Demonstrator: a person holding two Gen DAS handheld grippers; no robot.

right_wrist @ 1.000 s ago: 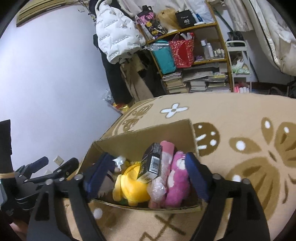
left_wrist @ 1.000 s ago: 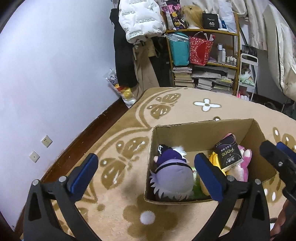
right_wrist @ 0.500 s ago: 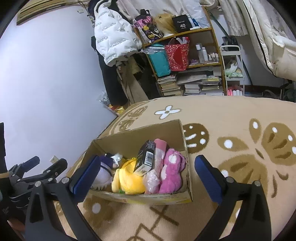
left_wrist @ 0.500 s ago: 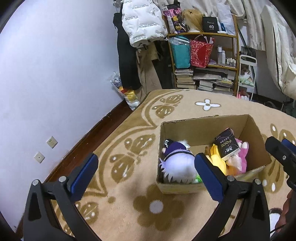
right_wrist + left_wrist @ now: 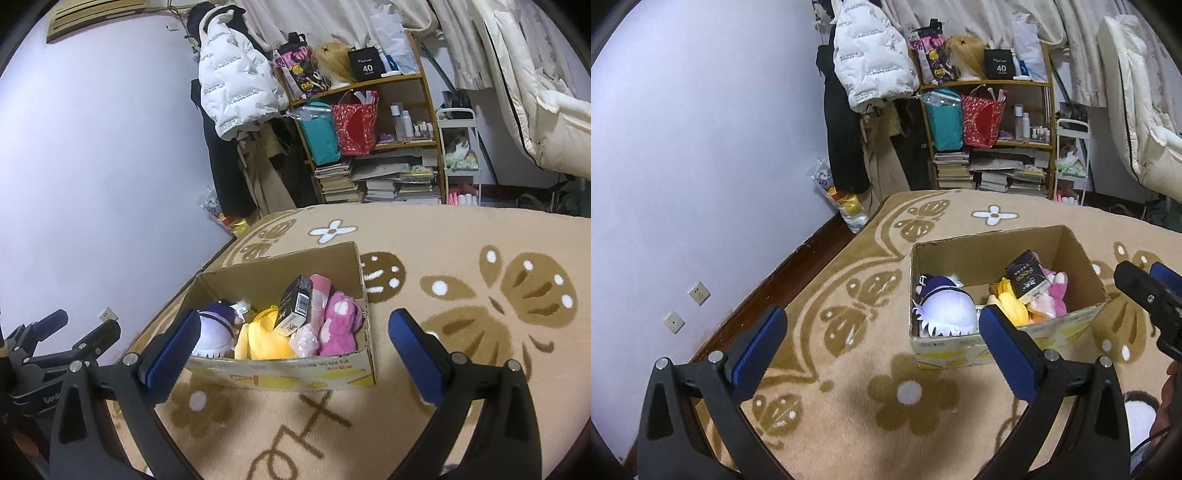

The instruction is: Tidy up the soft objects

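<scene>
Brown corrugated cardboard box sits open-topped on the beige flower-patterned carpet, serving as the collection bin. Packed side by side inside for compact storage: purple-and-white plush doll, yellow plush toy, pale pink bagged soft item, bright pink plush toy. Black rectangular tissue pack leans tilted on top, likely dropped in last. Left gripper and right gripper hover apart from the box with blue-padded fingers spread wide, released, grasping nothing. Sorting judged essentially complete.
</scene>
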